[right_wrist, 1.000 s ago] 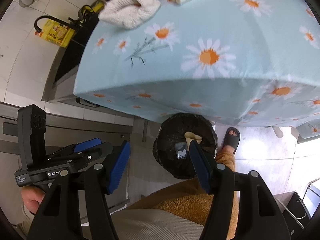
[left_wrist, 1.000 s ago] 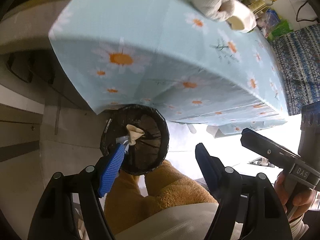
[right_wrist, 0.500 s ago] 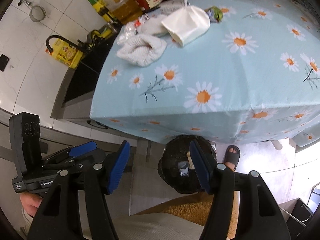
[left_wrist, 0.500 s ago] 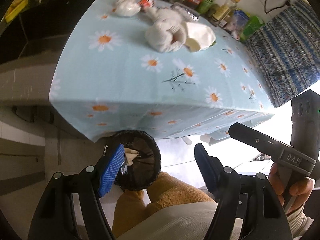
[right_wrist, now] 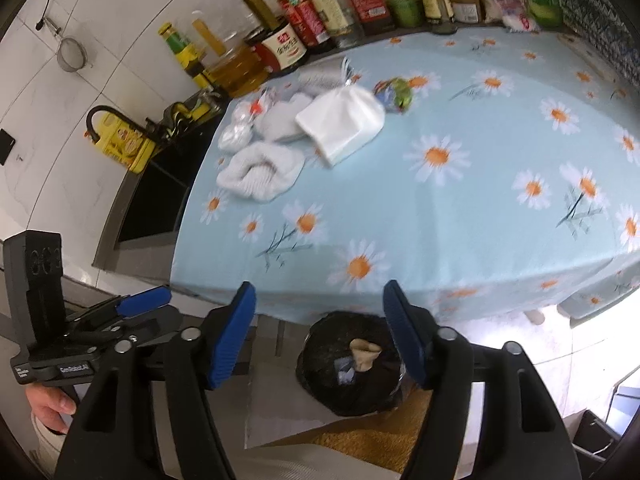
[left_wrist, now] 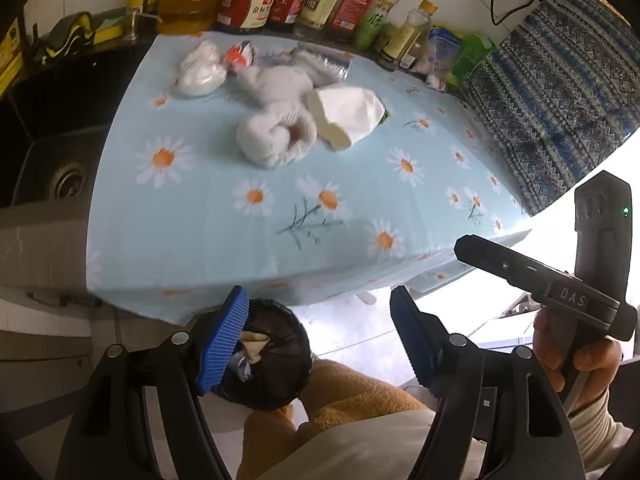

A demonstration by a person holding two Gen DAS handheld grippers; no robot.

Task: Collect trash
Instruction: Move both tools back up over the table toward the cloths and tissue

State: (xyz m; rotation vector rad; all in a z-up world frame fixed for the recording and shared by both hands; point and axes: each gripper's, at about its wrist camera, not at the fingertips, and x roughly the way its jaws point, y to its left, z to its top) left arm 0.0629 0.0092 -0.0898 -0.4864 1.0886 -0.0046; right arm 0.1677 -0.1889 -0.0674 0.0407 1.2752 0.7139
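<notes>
Trash partly binned, some already in the black bin below the table's near edge, white wrappers left near the table's far edge; left gripper released and empty, right gripper just widened, empty.

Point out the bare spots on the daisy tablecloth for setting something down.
Free: the near half of the tablecloth, from the front edge up to the white knit cloth and tissue pack, and its right side. Crowded: the far-left corner and the bottle row behind it.
</notes>
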